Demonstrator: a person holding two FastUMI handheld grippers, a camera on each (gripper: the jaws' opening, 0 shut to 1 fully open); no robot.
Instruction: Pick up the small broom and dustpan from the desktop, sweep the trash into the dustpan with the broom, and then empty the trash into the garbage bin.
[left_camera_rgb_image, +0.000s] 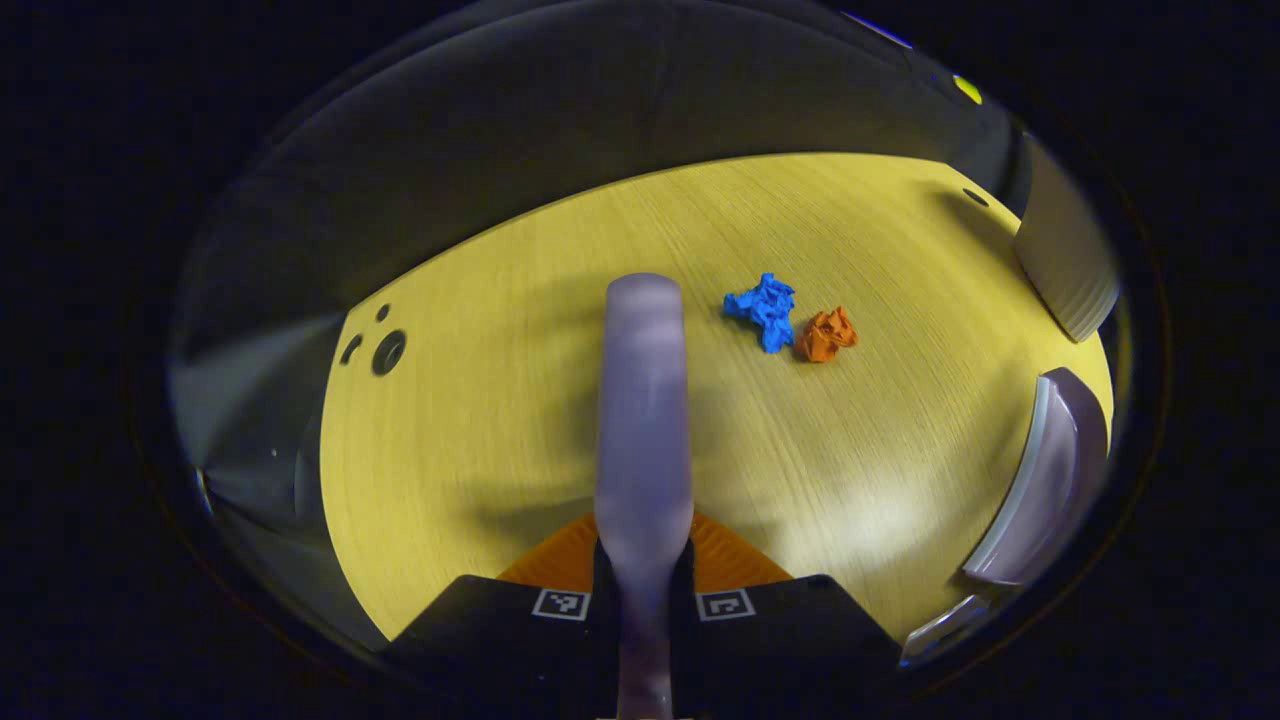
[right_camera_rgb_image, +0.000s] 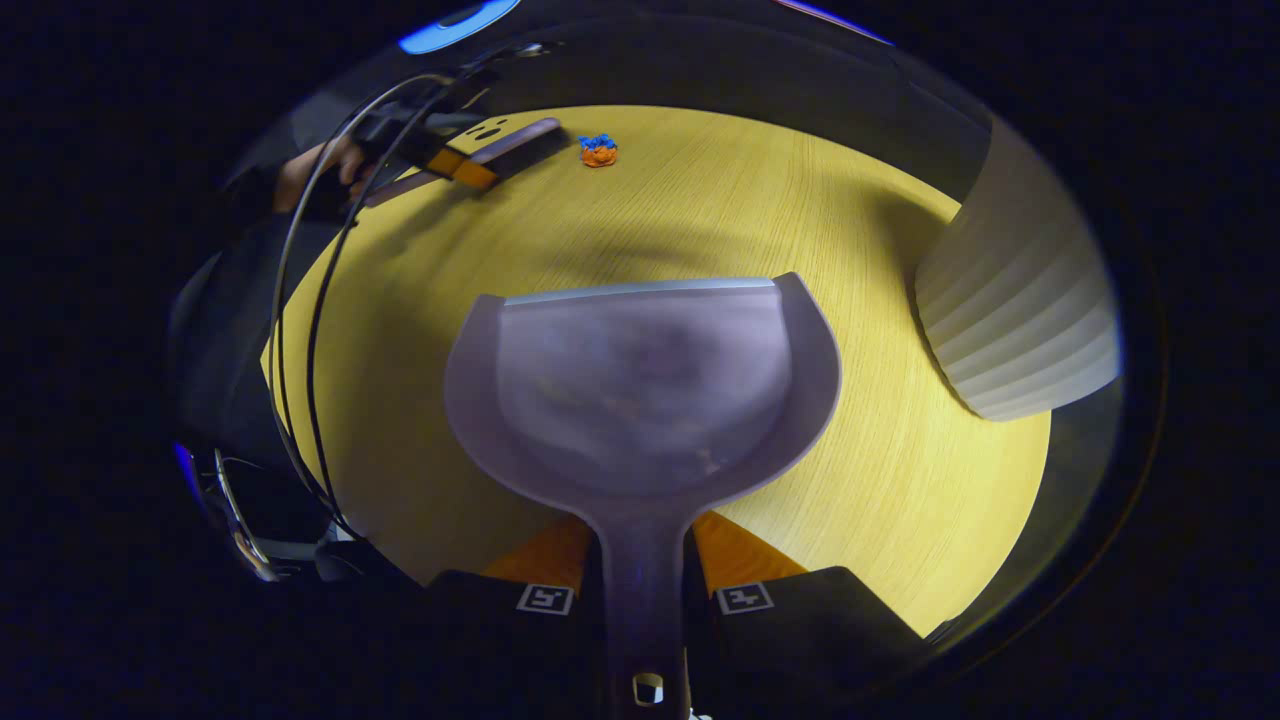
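Observation:
In the left gripper view my left gripper (left_camera_rgb_image: 644, 565) is shut on the small grey broom (left_camera_rgb_image: 643, 400), which points away over the yellow desktop (left_camera_rgb_image: 480, 420). A crumpled blue paper (left_camera_rgb_image: 765, 310) and an orange one (left_camera_rgb_image: 826, 334) lie touching, just right of the broom's far end. The dustpan (left_camera_rgb_image: 1045, 480) shows at the right edge. In the right gripper view my right gripper (right_camera_rgb_image: 645, 570) is shut on the handle of the grey dustpan (right_camera_rgb_image: 640, 390), whose empty scoop faces forward above the desk. Far off, the trash (right_camera_rgb_image: 598, 150) lies beside the broom (right_camera_rgb_image: 510, 145), which the other gripper (right_camera_rgb_image: 440, 160) holds.
A white ribbed garbage bin (right_camera_rgb_image: 1010, 300) stands at the desk's right side, also seen as the bin (left_camera_rgb_image: 1065, 250) in the left gripper view. Cable holes (left_camera_rgb_image: 388, 352) sit near the desk's left edge. A hand (right_camera_rgb_image: 330, 165) and black cables (right_camera_rgb_image: 300, 300) are at the left.

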